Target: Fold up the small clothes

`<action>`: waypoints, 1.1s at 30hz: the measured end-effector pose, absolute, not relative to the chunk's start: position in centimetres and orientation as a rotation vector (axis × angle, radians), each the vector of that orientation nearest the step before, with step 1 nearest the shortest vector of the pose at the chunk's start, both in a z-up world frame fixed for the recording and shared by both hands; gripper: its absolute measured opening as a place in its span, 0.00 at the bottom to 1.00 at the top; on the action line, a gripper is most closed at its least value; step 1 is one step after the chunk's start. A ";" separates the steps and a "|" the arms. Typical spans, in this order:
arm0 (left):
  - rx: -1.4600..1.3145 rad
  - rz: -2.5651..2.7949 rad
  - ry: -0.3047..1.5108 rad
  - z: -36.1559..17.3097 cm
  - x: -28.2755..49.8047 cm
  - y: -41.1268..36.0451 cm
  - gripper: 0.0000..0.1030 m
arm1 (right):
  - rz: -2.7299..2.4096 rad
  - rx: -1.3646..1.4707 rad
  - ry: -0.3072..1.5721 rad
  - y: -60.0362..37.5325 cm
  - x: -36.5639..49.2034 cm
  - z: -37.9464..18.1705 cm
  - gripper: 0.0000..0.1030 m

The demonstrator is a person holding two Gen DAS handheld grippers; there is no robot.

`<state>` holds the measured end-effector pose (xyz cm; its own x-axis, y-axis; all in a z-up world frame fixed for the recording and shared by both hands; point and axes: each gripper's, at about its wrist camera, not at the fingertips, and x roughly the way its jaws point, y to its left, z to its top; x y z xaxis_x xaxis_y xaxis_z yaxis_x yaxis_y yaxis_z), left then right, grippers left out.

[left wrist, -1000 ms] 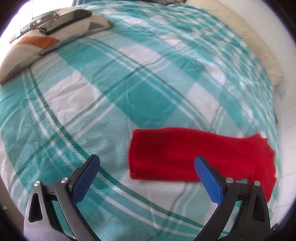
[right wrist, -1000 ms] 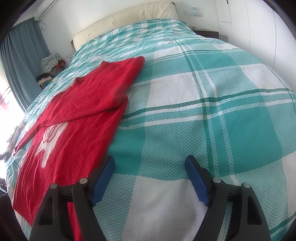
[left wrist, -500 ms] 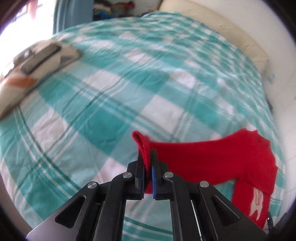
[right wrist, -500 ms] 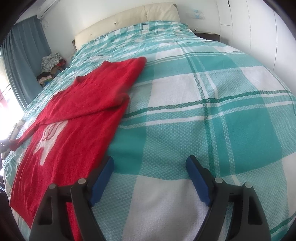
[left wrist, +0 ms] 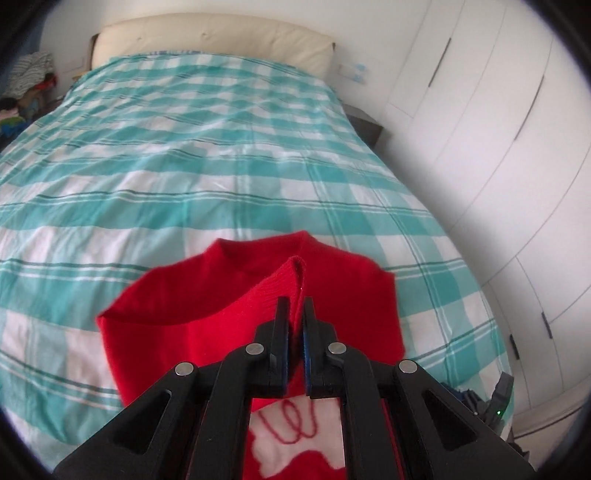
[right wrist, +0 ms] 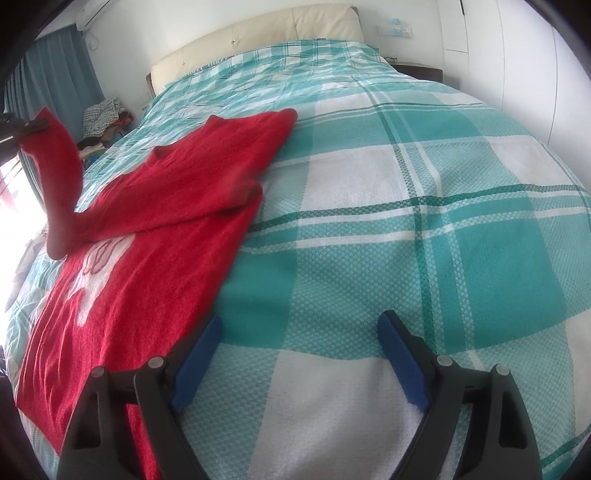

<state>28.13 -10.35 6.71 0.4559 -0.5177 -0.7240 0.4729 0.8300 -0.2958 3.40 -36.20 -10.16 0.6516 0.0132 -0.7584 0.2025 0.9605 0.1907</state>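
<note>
Sweater (right wrist: pixel 155 236), red knit with a white motif on the chest, lies spread on the bed (right wrist: pixel 406 229), toward the bed's left side in the right wrist view and running from near the foot edge up toward the middle. Bedcover is a teal and white plaid. One sleeve is folded flat across the body of the garment; the other sleeve (right wrist: pixel 59 166) is lifted clear of the cover and hangs in an arc above the chest.

Left gripper (left wrist: pixel 295 314): jaws pressed together on the ribbed cuff (left wrist: pixel 291 273) of that raised sleeve, fabric pinched between the blue pads and poking out above the tips. Below it the sweater's neck opening and the white motif show. In the right wrist view the same gripper is only a dark tip at the left border, holding the cuff end.

Right gripper (right wrist: pixel 299 358): jaws spread wide and just been opening further, nothing between them, over bare plaid cover just beside the sweater's right-hand hem edge; its left finger overlaps the red fabric in the view, contact unclear.

Padded cream headboard (right wrist: pixel 258 33) at the head edge. White wardrobe doors (left wrist: pixel 498 166) along the bed's right side. Pile of clothes (right wrist: pixel 103 114) beyond the head-left corner, by a blue curtain (right wrist: pixel 59 70).
</note>
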 end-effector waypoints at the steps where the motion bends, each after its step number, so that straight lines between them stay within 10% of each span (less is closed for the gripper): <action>1: -0.052 -0.646 0.935 5.6 28.2 -11.7 0.09 | -0.108 0.270 0.857 -36.2 3.4 -10.2 0.84; 3: -0.037 -0.640 0.962 3.3 28.4 -13.6 0.29 | -0.109 0.270 0.857 -36.2 3.4 -10.2 0.84; 5: -0.022 -0.610 0.988 1.5 28.5 -14.4 0.69 | -0.110 0.269 0.857 -36.2 3.4 -10.2 0.84; 19: 0.057 -0.174 0.745 -0.2 19.9 5.5 0.95 | 0.103 0.532 0.738 -36.0 5.9 -2.2 0.80; 24: -0.065 -0.060 0.652 -3.3 17.8 10.8 0.95 | 0.178 0.683 0.938 -33.3 15.7 -4.3 0.44; 31: -0.286 -0.036 0.697 -3.2 19.9 15.4 0.95 | 0.064 0.592 1.114 -29.4 22.6 -9.0 0.37; 33: -0.327 -0.040 0.723 -3.5 20.5 16.2 0.95 | 0.006 0.554 1.106 -29.1 22.9 -9.0 0.03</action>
<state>20.54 16.15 -3.50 0.7516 -0.1475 -0.6429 -0.0764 0.9487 -0.3069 22.86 -29.14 -8.98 0.4628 0.2739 -0.8431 0.2644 0.8651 0.4262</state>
